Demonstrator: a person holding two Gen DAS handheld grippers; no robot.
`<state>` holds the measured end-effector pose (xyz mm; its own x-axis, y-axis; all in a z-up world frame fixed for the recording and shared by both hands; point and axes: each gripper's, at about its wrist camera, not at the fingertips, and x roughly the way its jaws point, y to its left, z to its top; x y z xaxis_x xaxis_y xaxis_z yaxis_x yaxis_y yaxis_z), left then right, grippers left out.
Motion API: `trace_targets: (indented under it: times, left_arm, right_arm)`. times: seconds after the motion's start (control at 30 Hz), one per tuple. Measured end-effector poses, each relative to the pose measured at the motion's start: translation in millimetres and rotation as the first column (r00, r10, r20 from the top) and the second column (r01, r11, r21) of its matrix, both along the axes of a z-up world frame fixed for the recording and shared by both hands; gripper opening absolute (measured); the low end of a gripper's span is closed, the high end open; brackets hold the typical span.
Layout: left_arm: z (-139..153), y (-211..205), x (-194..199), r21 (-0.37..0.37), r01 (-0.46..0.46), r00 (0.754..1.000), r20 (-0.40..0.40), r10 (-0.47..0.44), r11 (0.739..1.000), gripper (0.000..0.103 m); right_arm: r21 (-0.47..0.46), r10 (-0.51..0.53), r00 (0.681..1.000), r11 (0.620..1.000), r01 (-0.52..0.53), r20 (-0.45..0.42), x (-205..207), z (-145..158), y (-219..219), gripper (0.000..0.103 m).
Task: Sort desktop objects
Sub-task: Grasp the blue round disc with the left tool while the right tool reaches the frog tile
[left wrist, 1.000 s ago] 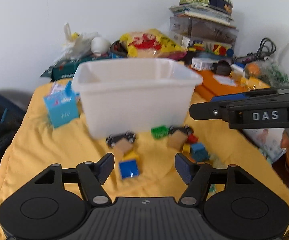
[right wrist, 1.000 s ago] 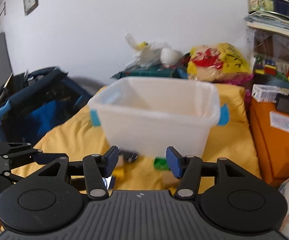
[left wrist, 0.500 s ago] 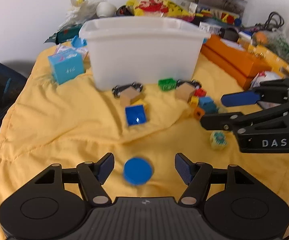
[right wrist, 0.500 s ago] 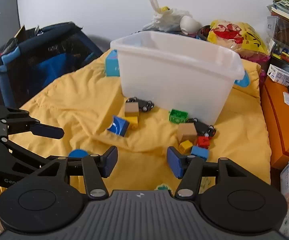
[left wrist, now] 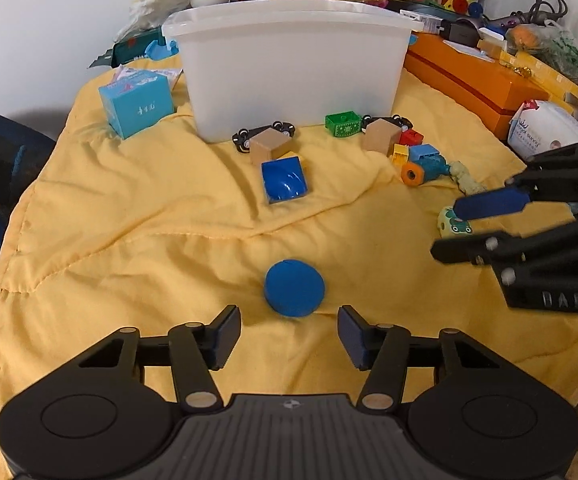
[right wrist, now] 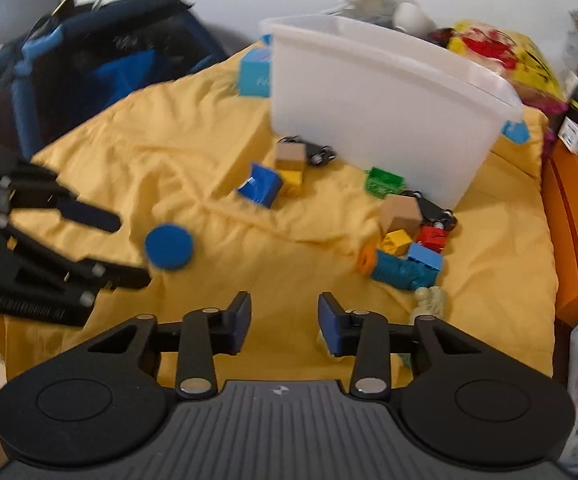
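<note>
A blue disc (left wrist: pixel 294 287) lies on the yellow cloth just beyond my left gripper (left wrist: pixel 289 334), which is open and empty. The disc also shows in the right wrist view (right wrist: pixel 169 246). My right gripper (right wrist: pixel 283 324) is open and empty, low over the cloth; a small green-and-yellow toy (left wrist: pixel 454 223) lies between its fingers in the left wrist view. A white plastic bin (left wrist: pixel 293 64) stands at the back. In front of it lie toy blocks: a blue block (left wrist: pixel 283 179), wooden cubes (left wrist: pixel 269 147), a green brick (left wrist: pixel 343 123), and a red, yellow and blue cluster (left wrist: pixel 417 156).
A light blue box (left wrist: pixel 137 102) stands left of the bin. Orange boxes (left wrist: pixel 473 76) and clutter line the right side. A dark blue bag (right wrist: pixel 89 72) sits off the cloth's left edge. A white package (left wrist: pixel 545 132) lies at right.
Both grippers have dropped and pulled back from the bin toward the cloth's near part. The blue disc has come into view before the left gripper. The right gripper now straddles the small toy.
</note>
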<state>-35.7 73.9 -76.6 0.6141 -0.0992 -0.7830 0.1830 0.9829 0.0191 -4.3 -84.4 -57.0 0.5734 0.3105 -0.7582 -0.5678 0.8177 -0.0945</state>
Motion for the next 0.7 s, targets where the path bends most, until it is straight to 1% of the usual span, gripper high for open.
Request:
trace_targets:
  times: [0.1, 0.17, 0.23, 0.27, 0.3, 0.33, 0.37, 0.47, 0.53, 0.63, 0.7]
  left_arm:
    - [1.8, -7.9, 3.2, 0.051, 0.056, 0.997, 0.042, -0.058, 0.997, 0.056]
    - [-0.7, -15.3, 8.6, 0.100, 0.090, 0.994, 0.052, -0.095, 0.991, 0.057]
    - [-6.5, -20.0, 16.2, 0.121, 0.105, 0.993, 0.034, -0.109, 0.987, 0.057]
    - [-11.1, -21.0, 20.1, 0.120, 0.109, 0.994, 0.014, -0.112, 0.987, 0.056]
    - [-15.2, -21.2, 23.0, 0.112, 0.110, 0.994, -0.002, -0.110, 0.988, 0.056]
    - [-16.8, -20.6, 23.2, 0.097, 0.104, 0.995, 0.002, -0.105, 0.990, 0.053]
    - [-16.7, -18.8, 23.7, 0.078, 0.098, 0.995, 0.003, -0.099, 0.992, 0.041]
    - [-16.1, -12.1, 27.1, 0.016, 0.078, 0.997, -0.011, -0.078, 0.997, 0.042]
    - [-14.7, -11.1, 28.1, 0.002, 0.078, 0.997, -0.009, -0.078, 0.997, 0.042]
    - [-7.0, -14.0, 29.4, -0.033, 0.100, 0.995, 0.016, -0.099, 0.994, 0.042]
    - [-2.3, -19.6, 32.8, -0.035, 0.117, 0.993, 0.028, -0.116, 0.993, 0.042]
  right_arm:
    - [-0.042, 0.029, 1.000, 0.999, -0.028, 0.011, -6.2, -3.2, 3.9, 0.039]
    - [-0.050, 0.007, 1.000, 0.999, -0.007, 0.005, -4.9, -4.5, 1.6, 0.039]
    - [-0.053, -0.034, 0.999, 0.998, 0.033, -0.003, -1.0, -6.3, -4.3, 0.039]
    - [-0.052, -0.055, 0.998, 0.997, 0.055, -0.002, 1.0, -6.6, -7.8, 0.039]
    - [-0.051, -0.076, 0.997, 0.996, 0.076, -0.002, 3.0, -6.7, -11.8, 0.039]
    - [-0.048, -0.099, 0.995, 0.994, 0.098, -0.003, 4.8, -6.5, -15.9, 0.040]
    - [-0.042, -0.120, 0.993, 0.992, 0.120, -0.003, 6.4, -5.9, -20.4, 0.041]
    - [-0.013, -0.189, 0.982, 0.982, 0.189, -0.005, 12.2, -4.1, -33.9, 0.041]
    - [0.019, -0.234, 0.972, 0.972, 0.234, -0.019, 17.3, -3.5, -43.7, 0.041]
    - [0.036, -0.278, 0.960, 0.960, 0.279, -0.029, 25.1, -3.8, -54.5, 0.041]
    - [0.054, -0.294, 0.955, 0.954, 0.295, -0.038, 30.2, -3.5, -59.2, 0.041]
